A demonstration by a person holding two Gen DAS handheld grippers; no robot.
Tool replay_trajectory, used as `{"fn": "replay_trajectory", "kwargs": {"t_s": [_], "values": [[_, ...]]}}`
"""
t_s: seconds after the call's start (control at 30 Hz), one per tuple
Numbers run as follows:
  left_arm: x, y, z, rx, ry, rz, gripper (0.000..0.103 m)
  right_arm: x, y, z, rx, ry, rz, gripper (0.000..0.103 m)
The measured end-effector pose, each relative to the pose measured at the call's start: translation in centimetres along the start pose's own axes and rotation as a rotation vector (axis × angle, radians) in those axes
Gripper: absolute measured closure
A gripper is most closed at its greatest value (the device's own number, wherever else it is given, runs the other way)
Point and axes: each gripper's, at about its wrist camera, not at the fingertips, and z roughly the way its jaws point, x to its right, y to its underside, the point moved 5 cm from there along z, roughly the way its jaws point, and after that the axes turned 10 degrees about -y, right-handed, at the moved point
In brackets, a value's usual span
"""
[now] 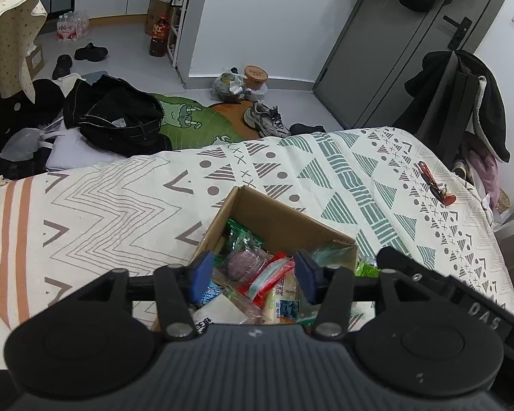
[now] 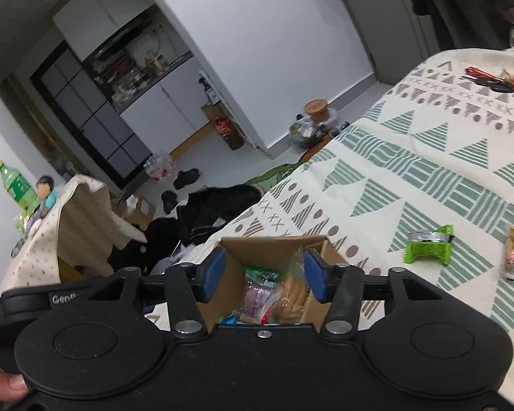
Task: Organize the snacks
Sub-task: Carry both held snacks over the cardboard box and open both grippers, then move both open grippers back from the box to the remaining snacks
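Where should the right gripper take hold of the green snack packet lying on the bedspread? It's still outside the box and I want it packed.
Judging by its pose, grip the green snack packet across its narrow middle, coming straight down from above. It lies flat on the bedspread, apart from the cardboard box, with flared ends, so the waist fits the open right gripper best.

The box [image 1: 277,219] in the lower middle of the frame was plain brown cardboard, matt, with a raw corrugated edge. The snack packets [image 1: 257,274] inside were glossy plastic film, crinkled and catching light. Under it the bedspread [image 1: 120,198] was woven cloth, matt and printed. The left gripper [image 1: 253,275] had matt black plastic arms, blue rubbery-looking pads [image 1: 202,274] and shiny metal rivets. A green packet [image 2: 428,248] at the right looked like shiny plastic.
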Motion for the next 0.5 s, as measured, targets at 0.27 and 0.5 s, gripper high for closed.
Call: {"fn": "replay_trajectory", "kwargs": {"t_s": [0.27, 0.5], "values": [[0.9, 0.4, -0.3, 0.008, 0.007, 0.023, 0.035, 3.1, -0.4, -1.9, 0.003, 0.069, 0.083, 0.052], [2.7, 0.9, -0.6, 0.013, 0.024, 0.042, 0.035, 5.6, -0.8, -4.2, 0.02, 0.1, 0.132, 0.049]]}}
